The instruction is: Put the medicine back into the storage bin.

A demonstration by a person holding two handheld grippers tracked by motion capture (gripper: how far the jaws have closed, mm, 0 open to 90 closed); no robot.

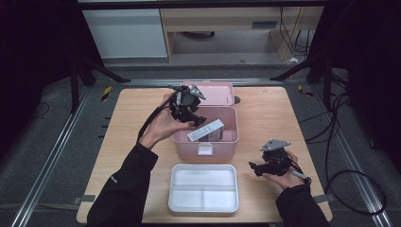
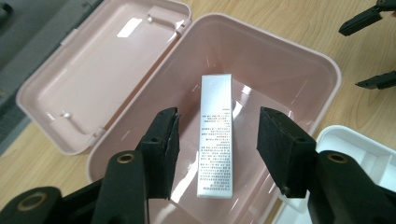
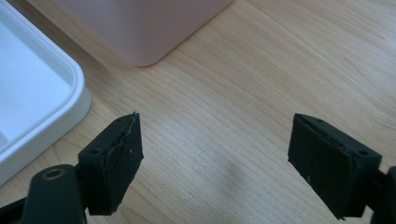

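In the high view, the left gripper (image 1: 189, 112) hangs over the open pink box (image 1: 227, 140), where one silver carton (image 1: 205, 130) leans tilted inside; the right gripper (image 1: 266, 166) rests low over the tabletop (image 1: 265, 109), beside one white divided tray (image 1: 204, 188). There are two grippers, one box, one carton and one tray. In the left gripper view, the fingers (image 2: 161, 151) stand wide open with the carton (image 2: 215, 135) between them, untouched, lying on the box floor. To take it well, I judge the gripper should descend straight, keep the carton centred, and close across its narrow width near the middle, clear of the box wall (image 2: 299, 63). In the right gripper view, the fingers (image 3: 114, 161) are spread wide and hold nothing, above bare wood near the box corner (image 3: 149, 28) and tray rim (image 3: 70, 93).
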